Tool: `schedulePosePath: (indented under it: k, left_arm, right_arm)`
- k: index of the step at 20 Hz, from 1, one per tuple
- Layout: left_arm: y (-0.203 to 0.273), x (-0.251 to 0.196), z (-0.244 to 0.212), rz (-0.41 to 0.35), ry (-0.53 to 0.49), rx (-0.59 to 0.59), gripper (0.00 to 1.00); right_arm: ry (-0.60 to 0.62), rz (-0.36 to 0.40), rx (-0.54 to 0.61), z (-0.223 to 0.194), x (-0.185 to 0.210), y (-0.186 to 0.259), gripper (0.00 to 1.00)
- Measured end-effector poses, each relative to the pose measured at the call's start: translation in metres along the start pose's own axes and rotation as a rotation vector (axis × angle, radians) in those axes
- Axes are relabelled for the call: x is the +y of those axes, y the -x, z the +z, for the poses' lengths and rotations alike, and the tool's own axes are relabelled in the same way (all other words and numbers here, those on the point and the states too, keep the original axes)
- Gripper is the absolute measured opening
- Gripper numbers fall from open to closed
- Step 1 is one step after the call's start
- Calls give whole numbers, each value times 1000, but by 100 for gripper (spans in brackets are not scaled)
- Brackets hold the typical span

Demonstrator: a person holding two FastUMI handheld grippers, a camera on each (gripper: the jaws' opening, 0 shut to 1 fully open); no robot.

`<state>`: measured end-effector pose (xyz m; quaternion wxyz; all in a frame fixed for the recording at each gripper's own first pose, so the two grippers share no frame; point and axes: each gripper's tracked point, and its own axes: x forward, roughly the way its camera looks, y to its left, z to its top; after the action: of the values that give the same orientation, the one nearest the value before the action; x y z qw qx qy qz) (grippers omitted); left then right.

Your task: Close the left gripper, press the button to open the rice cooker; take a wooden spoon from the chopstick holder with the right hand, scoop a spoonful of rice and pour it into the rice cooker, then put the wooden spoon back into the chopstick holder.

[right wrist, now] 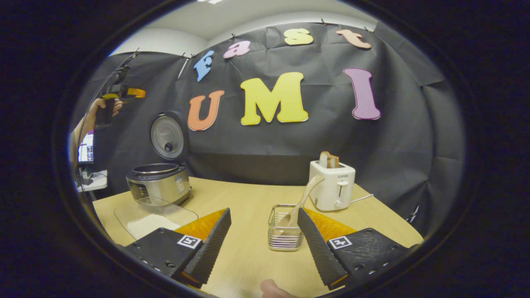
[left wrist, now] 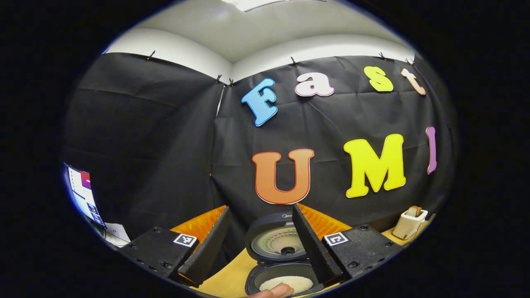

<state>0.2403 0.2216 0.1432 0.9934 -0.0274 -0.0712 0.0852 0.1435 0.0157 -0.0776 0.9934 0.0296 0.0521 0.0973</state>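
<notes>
In the wire chopstick holder of bright metal (right wrist: 285, 232), which stands on the pale wooden table (right wrist: 248, 207) just before the right gripper (right wrist: 261, 240), the light wooden spoon (right wrist: 301, 199) leans with its handle up and to the right. The jaws of this gripper are spread wide and hold nothing, so the step in hand is judged to be the taking of the spoon, if rice is not already poured. The handle should be gripped near its upper part, where it is free of the basket, and lifted straight up, because the thin wires may catch the bowl. The round steel rice cooker (right wrist: 159, 184) is seen at the left with its lid raised; in the left gripper view white rice (left wrist: 285, 283) lies in its dark pot (left wrist: 253, 281), between the wide, empty fingers of the left gripper (left wrist: 261, 248). A clear flat tray with rice (right wrist: 145, 221) lies before the cooker, and a white toaster with bread (right wrist: 333, 188) stands behind the holder.
</notes>
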Motion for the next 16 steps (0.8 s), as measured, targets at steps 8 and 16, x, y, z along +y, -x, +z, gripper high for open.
schedulePosePath:
  k: [8, 16]
  left_arm:
    - [-108, -37, 2, -64, 11, -98, 95]
    - [-164, -57, -52, -52, 19, -3, 95]
  right_arm:
    - [-18, -1, 5, -5, -6, 4, 95]
    - [-76, 5, -75, 8, -20, 3, 96]
